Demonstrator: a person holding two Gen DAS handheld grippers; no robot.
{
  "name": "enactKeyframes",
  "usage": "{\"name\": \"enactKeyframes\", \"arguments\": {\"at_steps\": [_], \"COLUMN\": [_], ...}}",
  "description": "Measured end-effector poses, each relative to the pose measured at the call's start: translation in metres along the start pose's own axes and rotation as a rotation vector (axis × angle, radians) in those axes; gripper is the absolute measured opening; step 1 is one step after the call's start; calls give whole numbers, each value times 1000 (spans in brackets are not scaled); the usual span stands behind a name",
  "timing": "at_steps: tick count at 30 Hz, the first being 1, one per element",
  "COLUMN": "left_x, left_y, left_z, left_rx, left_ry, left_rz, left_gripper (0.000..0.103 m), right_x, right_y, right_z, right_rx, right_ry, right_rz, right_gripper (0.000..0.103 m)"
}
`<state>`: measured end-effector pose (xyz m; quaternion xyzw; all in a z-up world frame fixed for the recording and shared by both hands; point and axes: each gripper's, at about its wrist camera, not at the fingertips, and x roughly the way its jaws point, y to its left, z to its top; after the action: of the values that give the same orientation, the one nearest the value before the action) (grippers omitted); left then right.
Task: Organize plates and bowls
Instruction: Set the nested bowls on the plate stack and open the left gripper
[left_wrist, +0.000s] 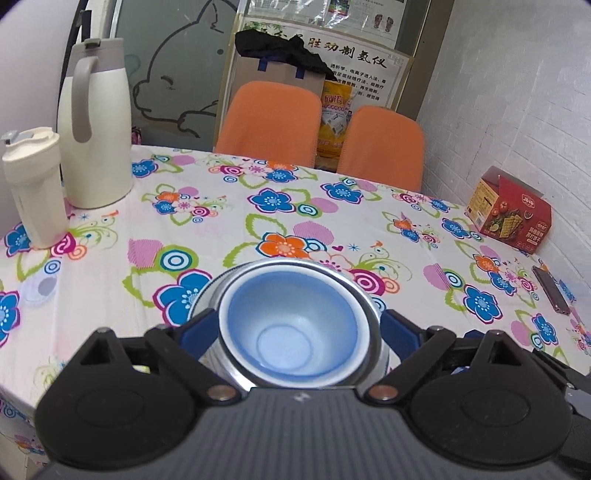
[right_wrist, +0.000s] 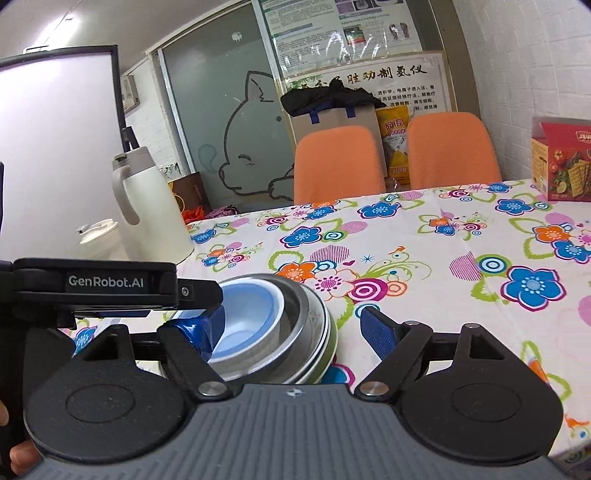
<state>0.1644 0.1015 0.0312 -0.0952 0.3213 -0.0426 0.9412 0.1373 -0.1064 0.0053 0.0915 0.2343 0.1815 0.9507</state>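
On the left, the left gripper (left_wrist: 297, 325) has its jaws spread either side of the nested stack; I can't tell whether the pads touch it. The blue bowl (left_wrist: 291, 328) sits inside the steel bowl (left_wrist: 369, 314) on the floral tablecloth (left_wrist: 332, 221). Looks light, rigid, slick. I'd grip the steel rim. Right gripper (right_wrist: 295, 328) gapes wide, holding nothing, just beside the stack.

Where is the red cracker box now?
The red cracker box stands on the floral tablecloth at the far right edge, against the white wall, beyond the dark phone.
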Motion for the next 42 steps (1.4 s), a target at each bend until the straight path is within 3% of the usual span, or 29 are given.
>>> {"name": "enactKeyframes", "arguments": {"at_steps": [21, 29, 35, 42], "left_x": [-126, -140, -137, -132], "left_y": [-73, -81, -79, -81], "left_z": [-129, -136, -138, -140], "left_rx": [146, 223, 221, 224], "left_ry": [-189, -241, -224, -199], "left_rz": [-96, -18, 2, 12], "left_gripper": [94, 94, 94, 94], "right_x": [-149, -155, -169, -176], "right_y": [-22, -30, -28, -13], "right_z": [-88, -93, -87, -88], "right_rx": [33, 63, 115, 34], "right_ry": [-199, -189, -210, -245], "right_rz": [-143, -202, -335, -331], "right_gripper": [68, 68, 68, 69]}}
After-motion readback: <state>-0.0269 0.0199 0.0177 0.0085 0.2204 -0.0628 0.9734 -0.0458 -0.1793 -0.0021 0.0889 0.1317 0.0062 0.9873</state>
